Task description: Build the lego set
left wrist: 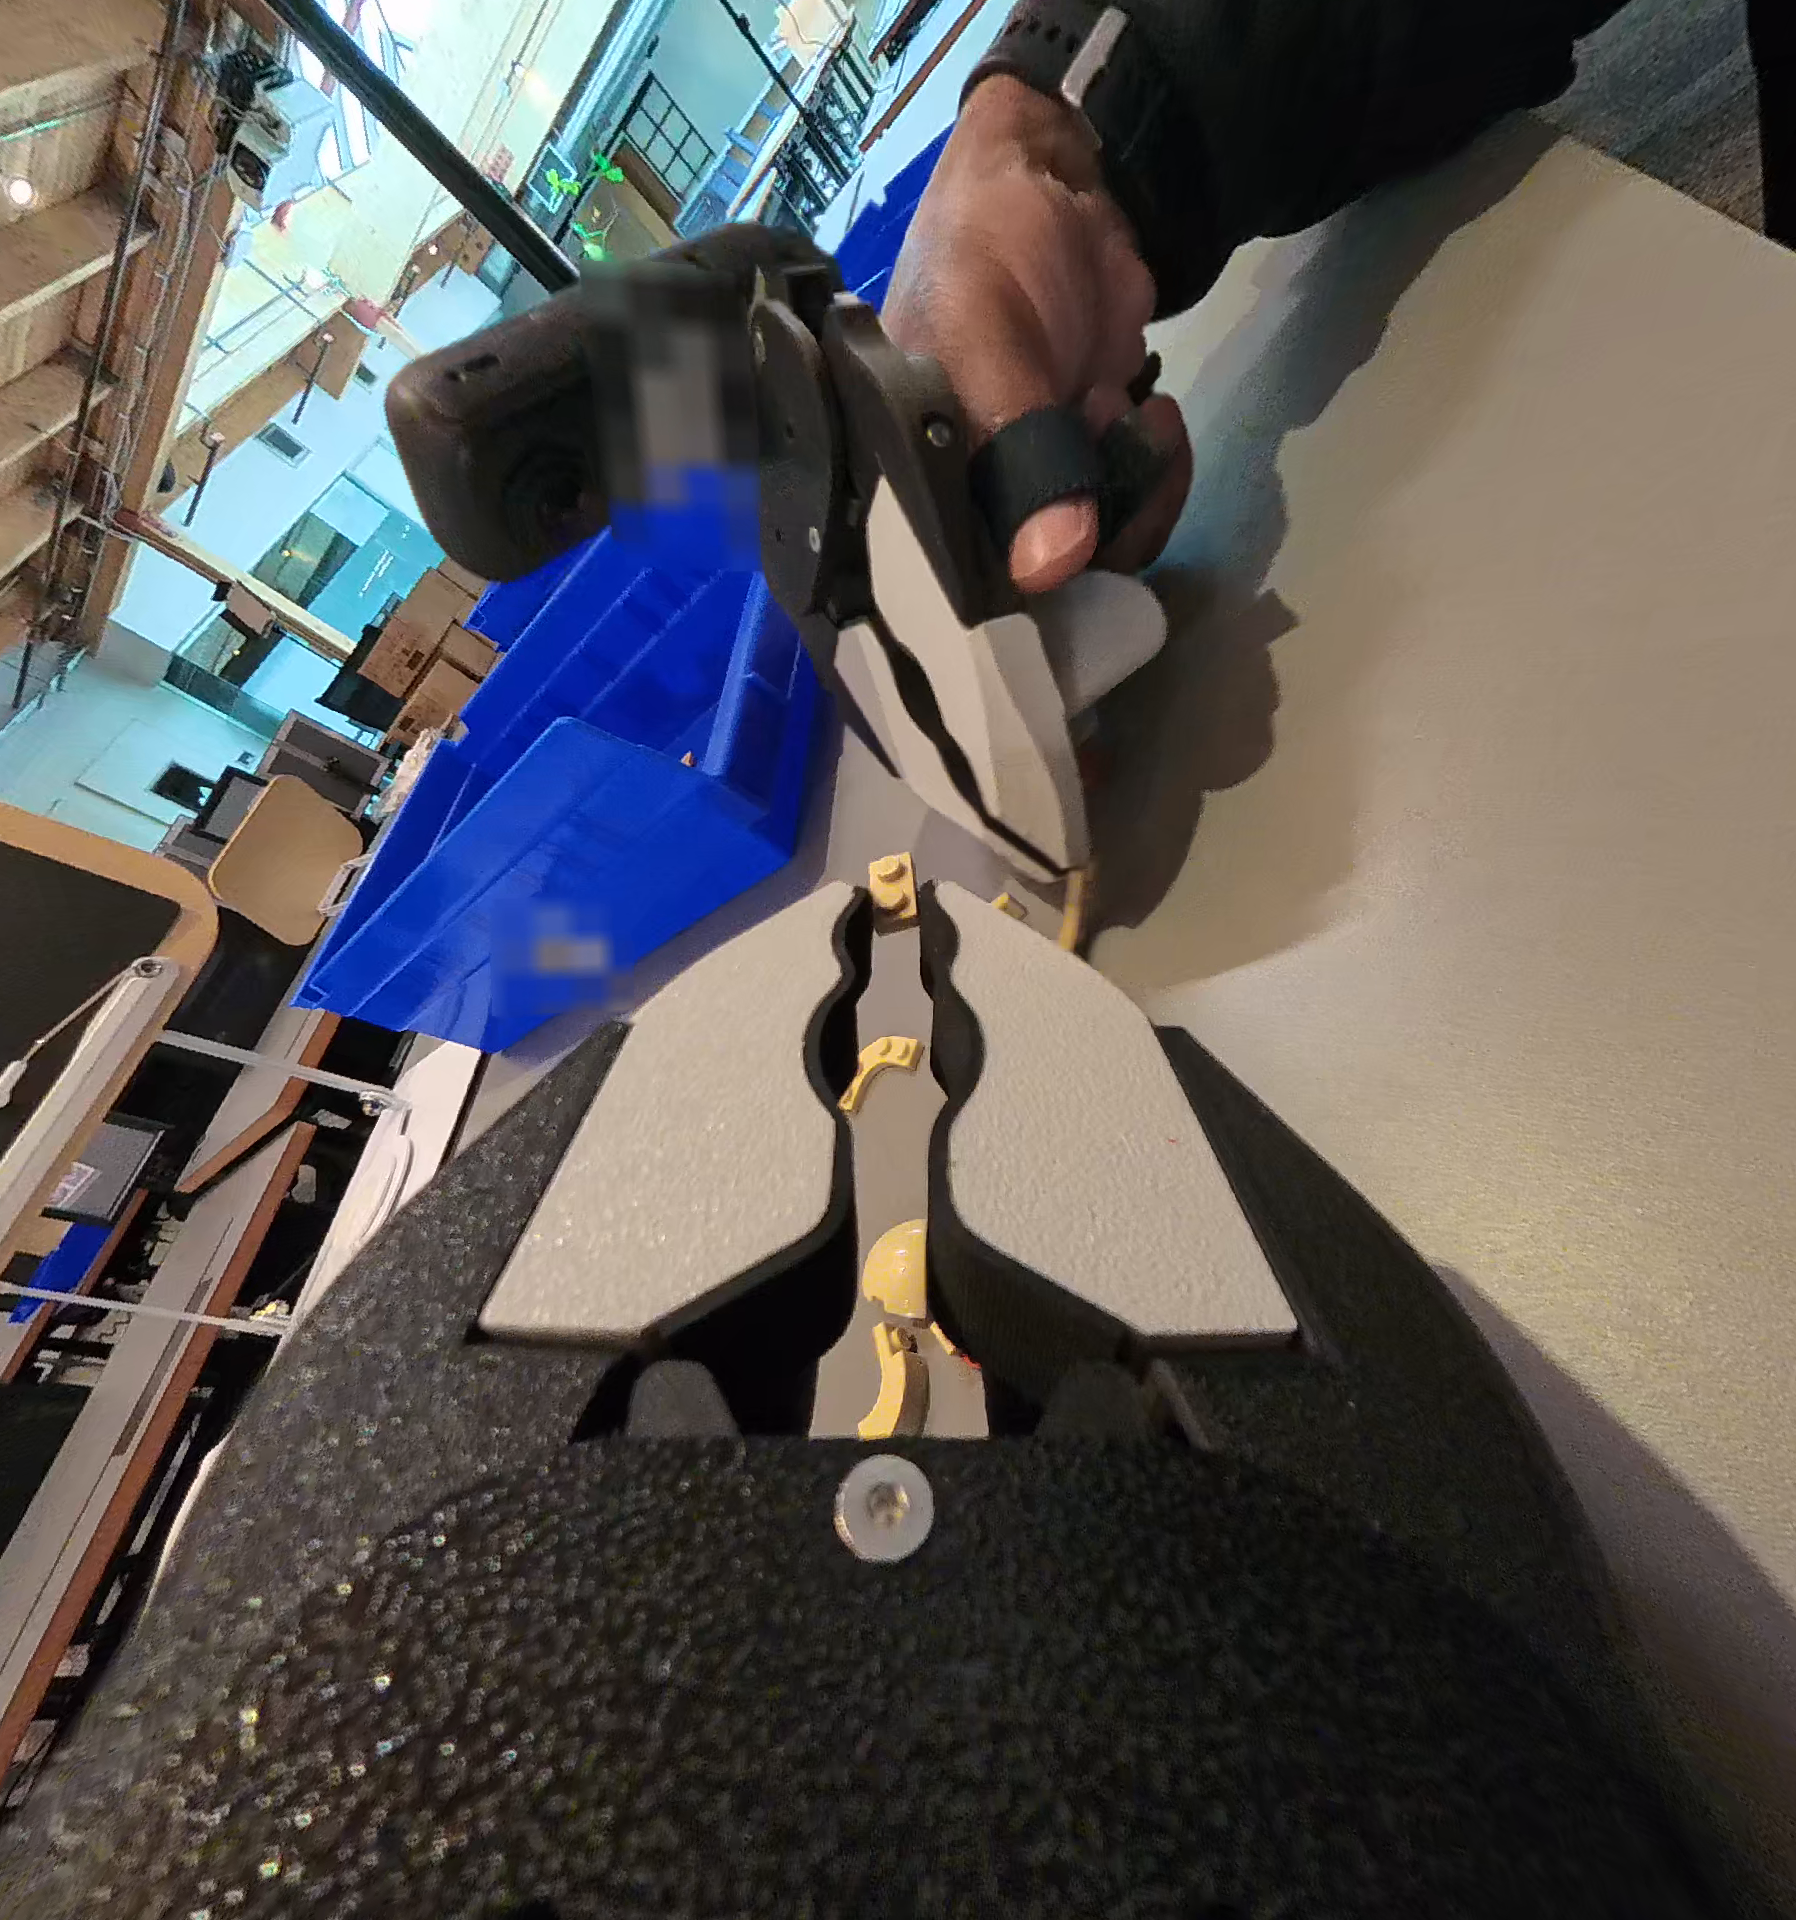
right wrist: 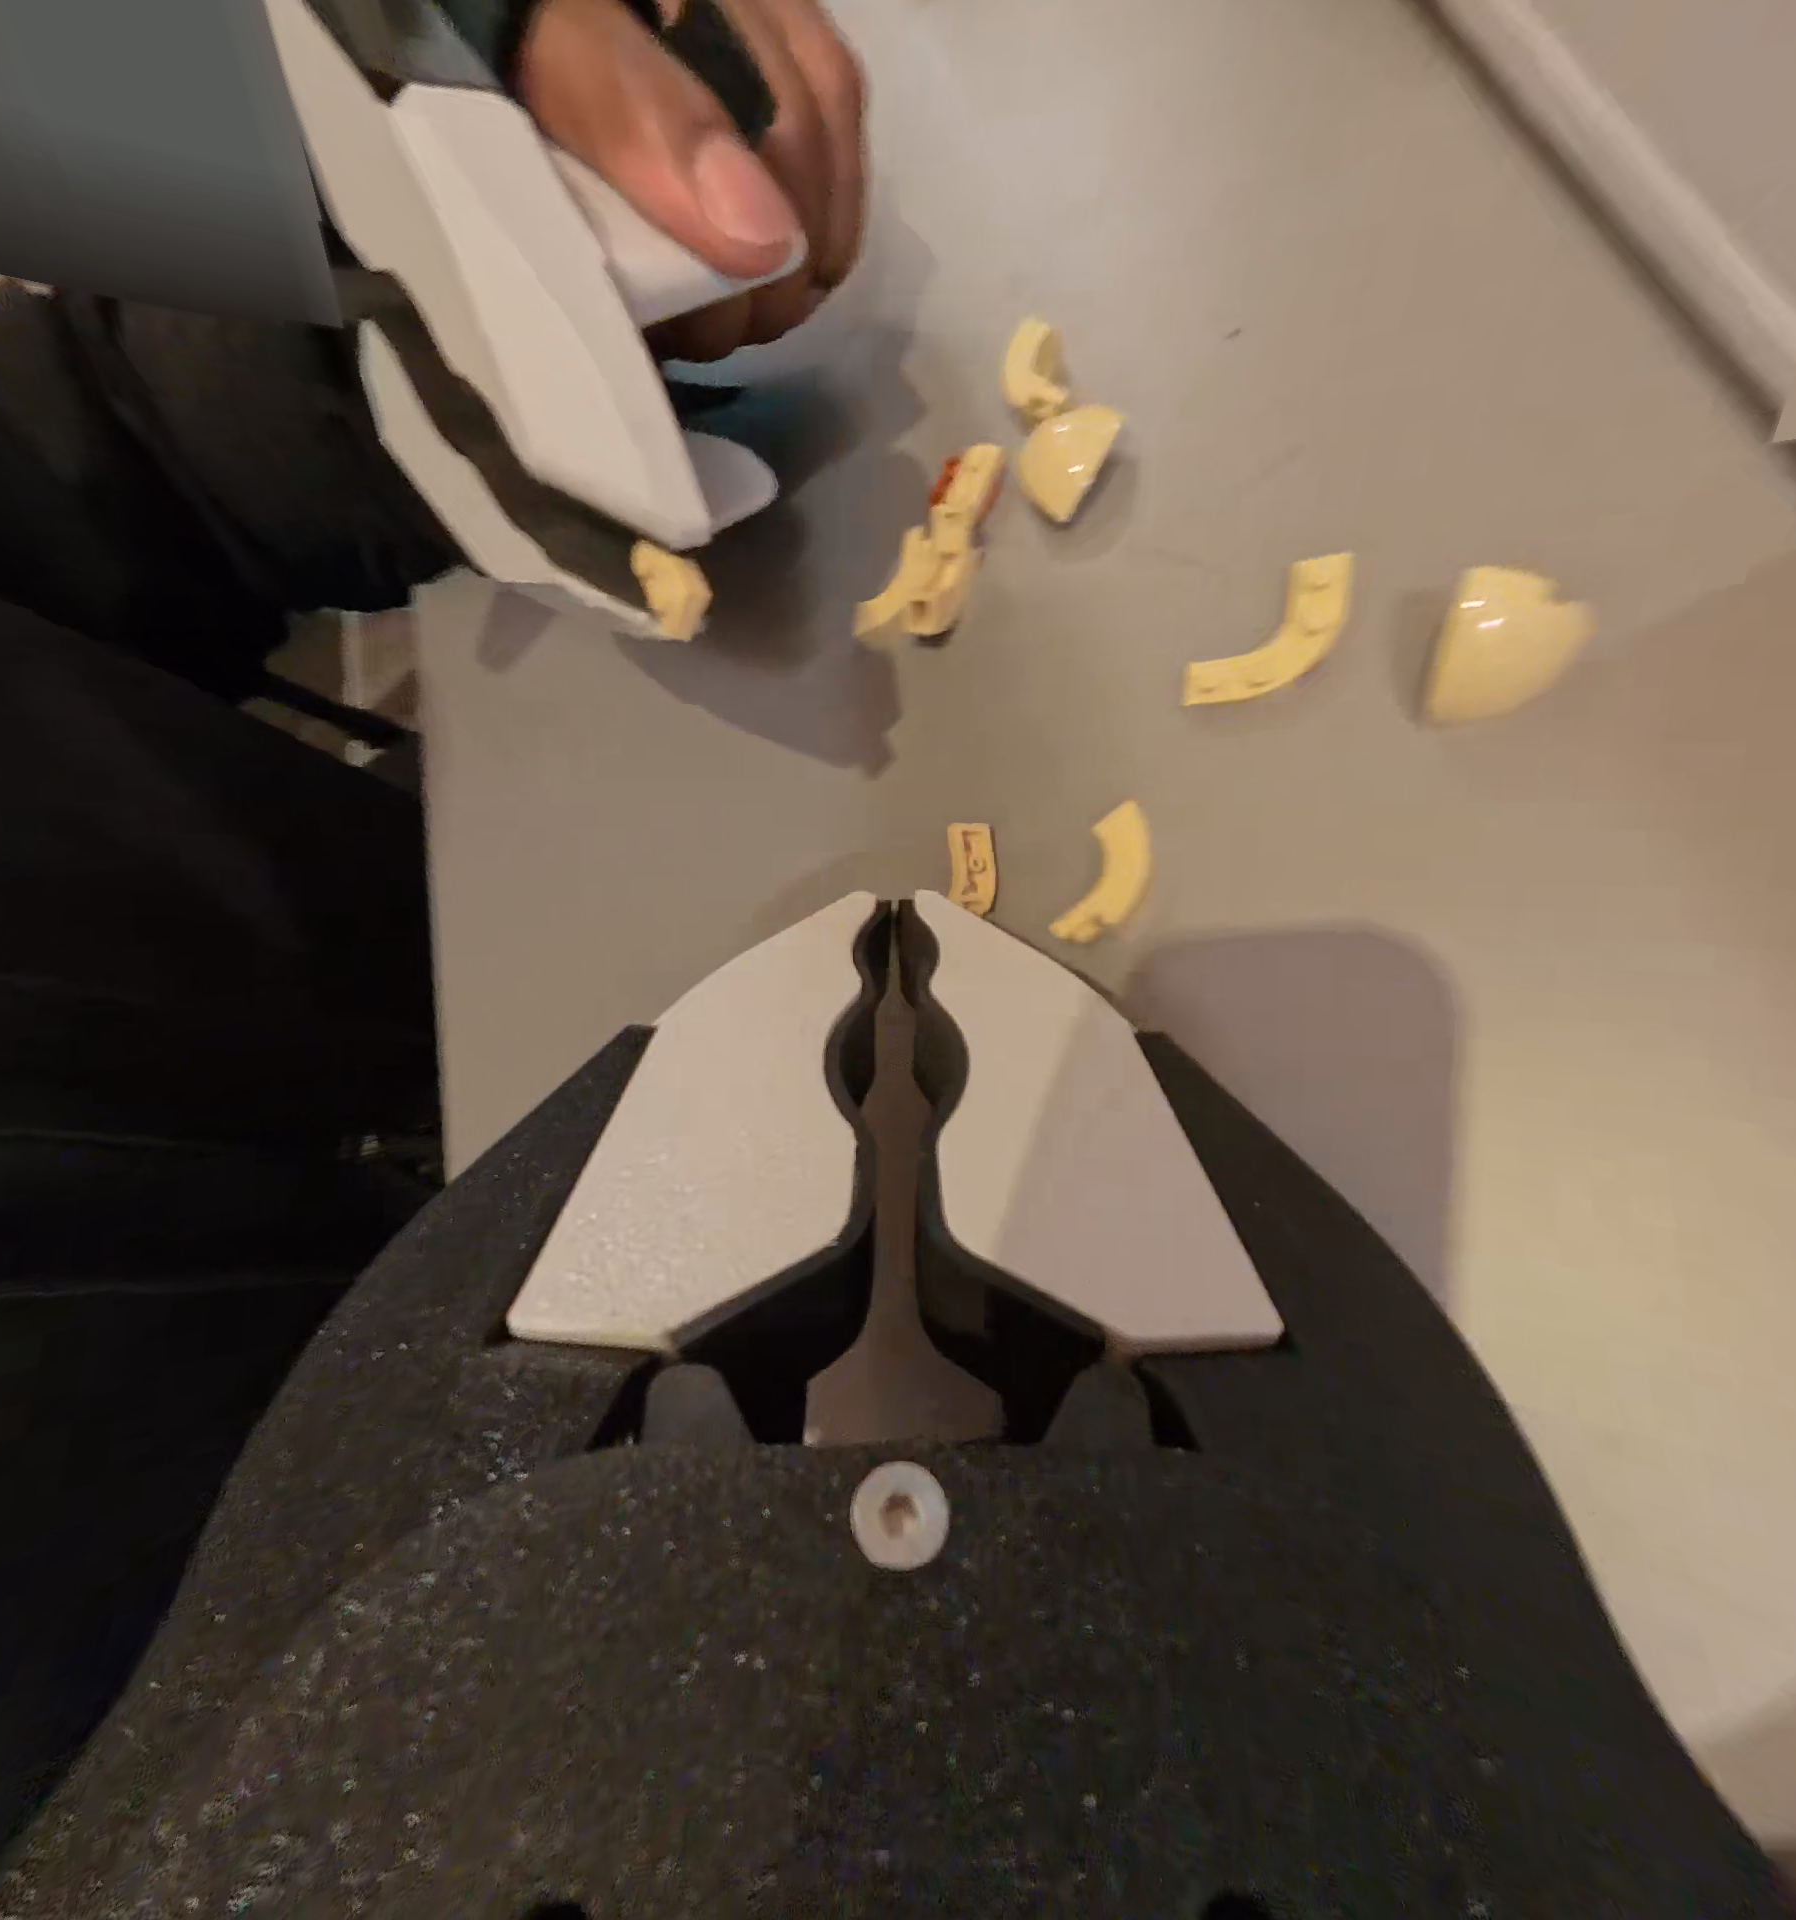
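Left wrist view is showing the left hand-held gripper [left wrist: 896, 906] pinching a small tan studded plate [left wrist: 895, 894] by its edges; looks light, stiff, slippery. Right hand-held gripper [right wrist: 896, 906] is sitting closed, empty, over the bench [right wrist: 665, 831].

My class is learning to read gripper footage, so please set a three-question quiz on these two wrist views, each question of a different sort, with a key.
1. True or false: the left gripper is shut on a small tan studded brick.
2. Multiple choice: what stands along the far side of the grey table in the left wrist view? A) blue bins B) a red toolbox C) a green crate
3. Fill in: the right gripper has its jaws ____ , with nothing between them.

Key
1. True; its fingertips pinch the brick, seen in both views.
2. A.
3. Shut; a small curved tan piece lies on the table just beside its tips.
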Demonstrator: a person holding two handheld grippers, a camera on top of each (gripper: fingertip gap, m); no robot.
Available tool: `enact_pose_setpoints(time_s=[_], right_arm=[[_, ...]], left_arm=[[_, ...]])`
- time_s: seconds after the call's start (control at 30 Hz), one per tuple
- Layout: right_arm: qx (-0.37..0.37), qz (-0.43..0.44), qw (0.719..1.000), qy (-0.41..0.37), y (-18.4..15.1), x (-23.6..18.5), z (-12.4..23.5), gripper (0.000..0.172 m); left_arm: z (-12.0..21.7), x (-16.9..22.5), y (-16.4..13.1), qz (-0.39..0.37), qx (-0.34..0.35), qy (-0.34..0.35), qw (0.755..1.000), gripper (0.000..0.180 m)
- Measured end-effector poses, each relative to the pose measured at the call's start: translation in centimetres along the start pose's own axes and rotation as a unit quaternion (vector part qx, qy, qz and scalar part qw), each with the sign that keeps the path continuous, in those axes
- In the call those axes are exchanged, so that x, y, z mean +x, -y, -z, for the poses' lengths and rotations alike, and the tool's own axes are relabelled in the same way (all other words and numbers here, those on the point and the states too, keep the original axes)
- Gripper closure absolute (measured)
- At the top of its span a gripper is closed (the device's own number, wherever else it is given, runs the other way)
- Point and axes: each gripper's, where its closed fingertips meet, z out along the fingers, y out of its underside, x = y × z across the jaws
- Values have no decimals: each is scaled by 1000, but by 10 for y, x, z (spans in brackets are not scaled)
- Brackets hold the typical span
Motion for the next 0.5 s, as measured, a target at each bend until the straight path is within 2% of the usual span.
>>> enact_pose_setpoints(time_s=[0.1,0.13,0.27,0.5], right_arm=[[-3,42,997,-64,-1,13,4,165],[-5,61,995,-78,-1,14,5,158],[-9,121,985,-120,-6,13,8,151],[-16,36,987,-158,-4,26,8,156]], left_arm=[[0,0,0,1,-4,1,1000,172],[0,0,0,1,-6,1,1000,172],[0,-2,-1,2,-13,6,1000,172],[-2,-5,-10,12,-41,11,999,172]])
